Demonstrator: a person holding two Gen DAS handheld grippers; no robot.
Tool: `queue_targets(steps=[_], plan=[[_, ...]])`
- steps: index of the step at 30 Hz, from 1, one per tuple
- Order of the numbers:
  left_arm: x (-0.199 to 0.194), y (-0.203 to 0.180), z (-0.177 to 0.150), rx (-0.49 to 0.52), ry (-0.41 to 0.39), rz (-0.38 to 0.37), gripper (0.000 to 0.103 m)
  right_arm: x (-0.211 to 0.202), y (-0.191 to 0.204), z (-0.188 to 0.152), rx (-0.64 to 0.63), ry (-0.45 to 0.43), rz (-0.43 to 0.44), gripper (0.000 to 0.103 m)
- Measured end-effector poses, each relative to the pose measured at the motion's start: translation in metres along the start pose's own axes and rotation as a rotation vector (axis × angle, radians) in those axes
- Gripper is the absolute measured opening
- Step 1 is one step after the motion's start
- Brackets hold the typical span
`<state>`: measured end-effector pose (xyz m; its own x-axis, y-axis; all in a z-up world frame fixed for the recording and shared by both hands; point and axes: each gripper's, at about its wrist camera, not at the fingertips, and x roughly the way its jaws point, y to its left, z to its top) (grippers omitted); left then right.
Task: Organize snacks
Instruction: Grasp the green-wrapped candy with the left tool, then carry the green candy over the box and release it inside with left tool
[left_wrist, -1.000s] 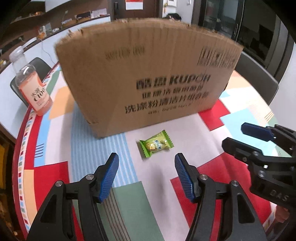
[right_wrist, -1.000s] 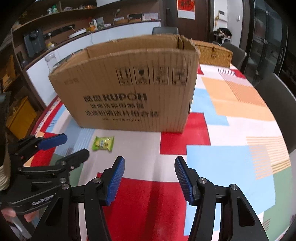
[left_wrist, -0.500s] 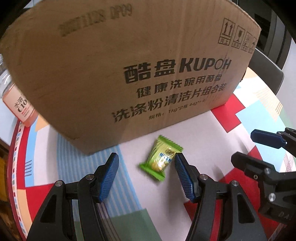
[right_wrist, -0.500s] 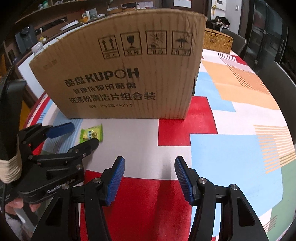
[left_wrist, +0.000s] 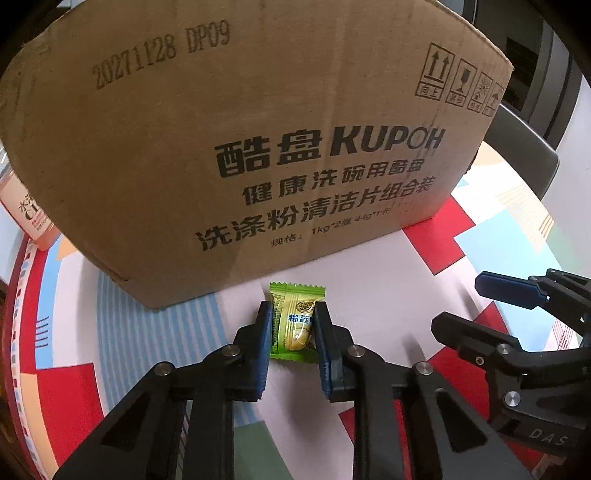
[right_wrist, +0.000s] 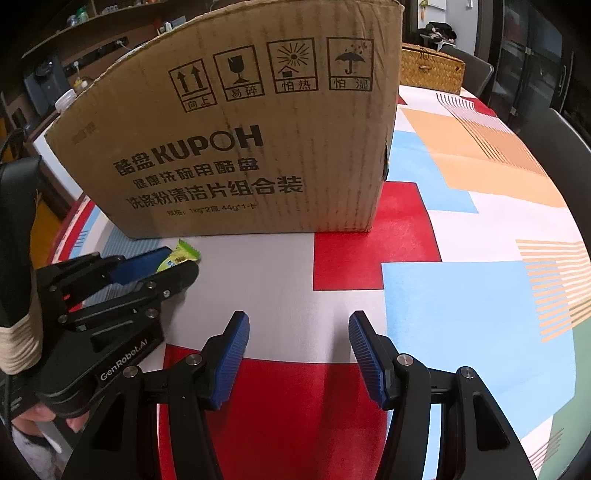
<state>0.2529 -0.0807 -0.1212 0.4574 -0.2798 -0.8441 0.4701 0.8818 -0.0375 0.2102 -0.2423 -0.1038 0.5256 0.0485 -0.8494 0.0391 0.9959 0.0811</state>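
A small green wrapped snack (left_wrist: 295, 321) lies on the tablecloth just in front of the big cardboard box (left_wrist: 258, 147). My left gripper (left_wrist: 293, 332) is shut on the snack, its blue pads pressing both sides of the wrapper. The snack also shows in the right wrist view (right_wrist: 181, 256), pinched in the left gripper (right_wrist: 168, 264) at the box's front. My right gripper (right_wrist: 297, 350) is open and empty, low over the cloth to the right of the left one. It also appears in the left wrist view (left_wrist: 480, 306).
The cardboard box (right_wrist: 240, 147) stands upright close ahead. An orange-labelled bottle (left_wrist: 26, 218) stands left of the box. A woven basket (right_wrist: 430, 68) sits behind the box on the right. The patterned tablecloth (right_wrist: 461, 295) stretches right. Dark chairs (left_wrist: 521, 147) ring the table.
My left gripper moved forward to the snack and closed on it; it was open before. The right gripper moved a little closer to the box and stayed open.
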Motion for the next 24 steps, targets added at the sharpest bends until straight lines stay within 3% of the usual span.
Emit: queue_targets(steps=[11,24], plan=[[-0.034,-0.008,-0.015,-0.051,-0.018,-0.015,0.022,-0.009,-0.005,0.001,0.004,-0.029,-0.002,0.057],[-0.103,-0.004,-0.022,-0.081,-0.138,-0.002,0.022,-0.042,0.001,0.003,-0.01,-0.105,0.024,0.057]])
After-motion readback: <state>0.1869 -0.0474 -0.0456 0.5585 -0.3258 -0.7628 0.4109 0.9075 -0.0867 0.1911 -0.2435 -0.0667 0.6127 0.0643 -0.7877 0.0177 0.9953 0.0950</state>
